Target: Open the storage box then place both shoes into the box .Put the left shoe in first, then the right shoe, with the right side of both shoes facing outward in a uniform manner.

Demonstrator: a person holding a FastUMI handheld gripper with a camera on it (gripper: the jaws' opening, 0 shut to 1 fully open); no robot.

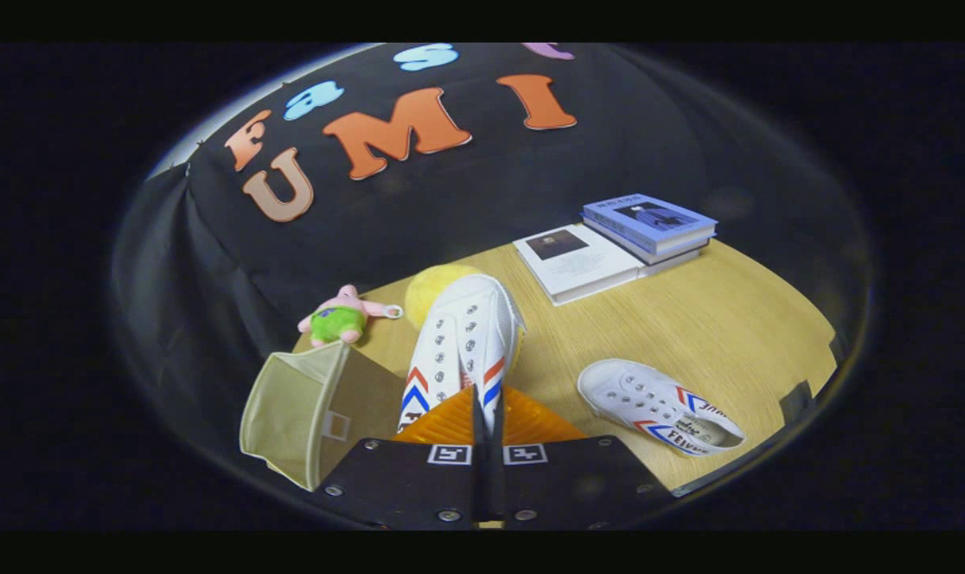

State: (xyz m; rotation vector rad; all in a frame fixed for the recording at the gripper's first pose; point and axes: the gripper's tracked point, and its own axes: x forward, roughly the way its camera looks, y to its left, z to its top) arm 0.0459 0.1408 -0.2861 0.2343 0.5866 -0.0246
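My gripper [486,410] is shut on a white canvas shoe [462,343] with red and blue chevrons. The orange fingers [438,422] pinch its heel end, and its toe points away from me, raised above the table. The beige fabric storage box [315,410] stands open just left of the held shoe, its mouth tilted toward me. A second white shoe [661,406] of the same kind lies on its side on the wooden table [729,319], to the right of the fingers.
A pink and green plush toy [343,317] lies beyond the box. A yellow ball [430,291] sits behind the held shoe. At the far right of the table are a flat white book [582,263] and a stack of blue books [649,225].
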